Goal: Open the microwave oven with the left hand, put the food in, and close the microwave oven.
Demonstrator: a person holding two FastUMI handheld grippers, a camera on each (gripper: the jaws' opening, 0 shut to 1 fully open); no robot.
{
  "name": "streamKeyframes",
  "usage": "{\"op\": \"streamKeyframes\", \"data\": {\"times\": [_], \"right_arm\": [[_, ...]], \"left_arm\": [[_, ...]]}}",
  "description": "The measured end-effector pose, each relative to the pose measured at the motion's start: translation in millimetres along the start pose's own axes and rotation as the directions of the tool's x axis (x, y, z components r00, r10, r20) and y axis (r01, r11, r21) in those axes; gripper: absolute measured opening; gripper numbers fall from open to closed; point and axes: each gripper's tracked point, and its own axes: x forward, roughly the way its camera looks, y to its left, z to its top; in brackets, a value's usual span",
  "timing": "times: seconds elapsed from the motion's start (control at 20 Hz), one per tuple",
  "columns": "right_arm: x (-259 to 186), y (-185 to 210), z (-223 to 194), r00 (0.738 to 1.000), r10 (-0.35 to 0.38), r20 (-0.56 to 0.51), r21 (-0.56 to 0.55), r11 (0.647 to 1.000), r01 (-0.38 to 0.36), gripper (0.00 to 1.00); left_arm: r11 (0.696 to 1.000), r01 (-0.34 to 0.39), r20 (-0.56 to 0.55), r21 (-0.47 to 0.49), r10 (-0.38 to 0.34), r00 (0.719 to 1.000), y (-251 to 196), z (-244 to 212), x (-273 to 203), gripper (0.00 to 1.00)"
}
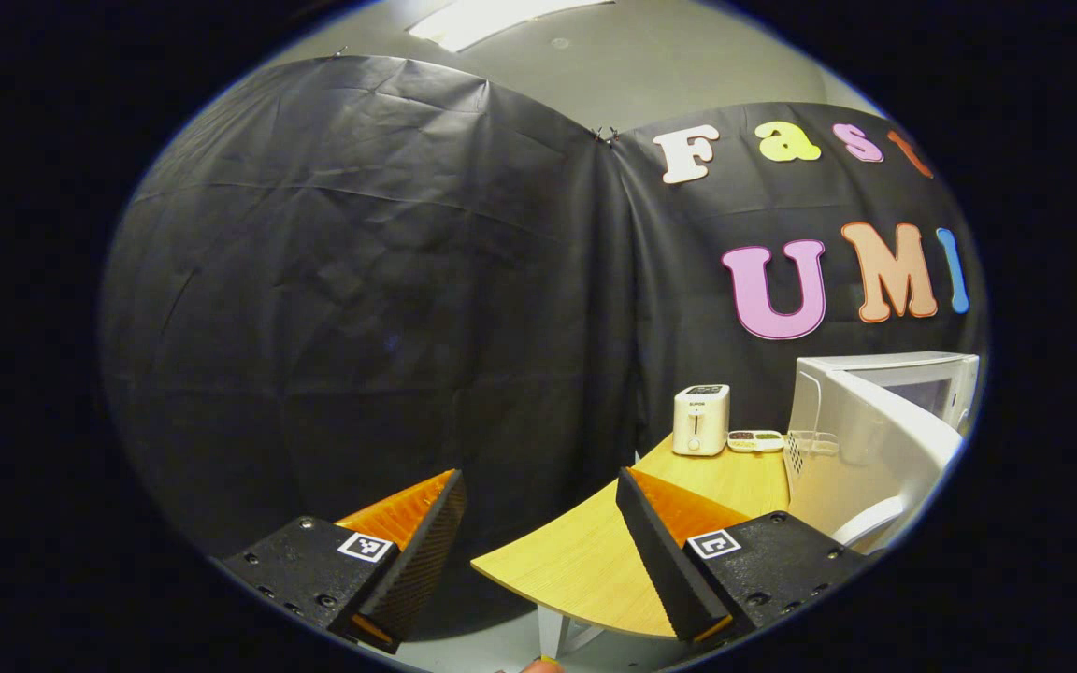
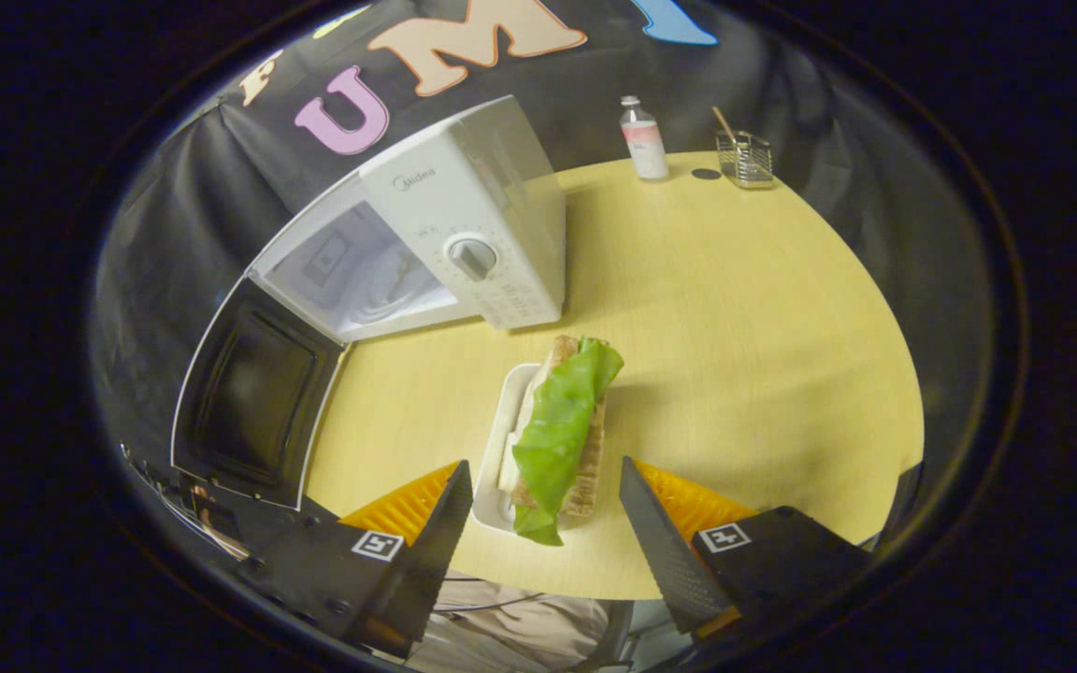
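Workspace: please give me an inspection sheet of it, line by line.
Surface: pale wooden table, rounded edge.
Job's things: white microwave, door swung open; sandwich with lettuce on a white tray, outside the oven.
Clutter: toaster, small snack dish, bottle, wire holder.
Grippers: left gripper jaws open, holding nothing, beside the table; right gripper jaws open either side of the sandwich, contact not clear.
Cables: nothing seen.
Surroundings: black cloth wall, ceiling light.
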Motion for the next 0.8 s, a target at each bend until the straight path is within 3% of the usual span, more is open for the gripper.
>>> {"op": "streamKeyframes", "data": {"times": [0.05,0.2,0.25,0.35,0.4,0.45,0.55,0.6,0.65,0.7,0.75,0.8], "right_arm": [[3.7,1.5,-0.7,1.000,0.002,-0.006,0.003,1.000,-0.002,0.89],[12.6,-7.1,0.7,0.999,-0.038,-0.018,-0.001,0.999,0.038,0.80],[16.1,-8.1,0.9,0.999,-0.043,-0.024,0.005,0.999,0.043,0.85],[23.5,-8.9,-0.6,0.998,-0.043,-0.040,0.012,0.999,0.043,0.86],[26.9,-6.1,-3.9,0.998,-0.031,-0.055,0.030,0.999,0.032,0.75],[26.9,-5.4,-5.3,0.997,-0.031,-0.068,0.043,0.999,0.033,0.52],[25.4,0.8,-2.8,0.998,0.001,-0.059,0.075,0.997,0.003,0.41],[24.3,2.1,-2.1,0.999,0.003,-0.051,0.075,0.997,0.001,0.40],[21.9,3.0,-2.7,0.999,-0.003,-0.037,0.068,0.998,0.005,0.31],[20.0,5.0,-2.2,1.000,-0.004,-0.024,0.065,0.998,0.005,0.31],[15.9,9.5,-0.9,1.000,0.001,-0.004,0.068,0.998,-0.001,0.37],[10.5,14.6,2.2,1.000,0.008,0.024,0.069,0.998,-0.009,0.31]], "left_arm": [[1.000,0.005,0.007,-0.004,-0.005,1.000,-1.9,0.8,0.8,0.99],[1.000,0.016,0.020,-0.015,-0.016,1.000,-7.4,3.0,-3.2,0.99],[1.000,0.021,0.027,-0.018,-0.021,0.999,-9.2,6.3,-5.0,0.99],[0.999,0.032,0.045,-0.024,-0.031,0.998,-13.4,12.8,-8.0,0.99],[0.999,0.039,0.053,-0.028,-0.038,0.998,-15.5,15.0,-9.0,0.99],[0.998,0.046,0.060,-0.031,-0.044,0.997,-17.9,15.3,-10.6,0.99],[0.998,0.055,0.066,-0.035,-0.053,0.996,-19.7,15.8,-11.1,0.99],[0.998,0.059,0.063,-0.038,-0.057,0.996,-21.5,15.6,-10.4,0.99],[0.997,0.061,0.054,-0.041,-0.058,0.997,-21.6,11.6,-11.2,0.99],[0.997,0.059,0.048,-0.043,-0.057,0.997,-21.1,9.3,-11.7,0.99],[0.997,0.058,0.042,-0.046,-0.056,0.998,-19.8,7.0,-14.2,0.99],[0.997,0.056,0.040,-0.048,-0.054,0.998,-17.8,5.6,-15.6,0.99]]}}
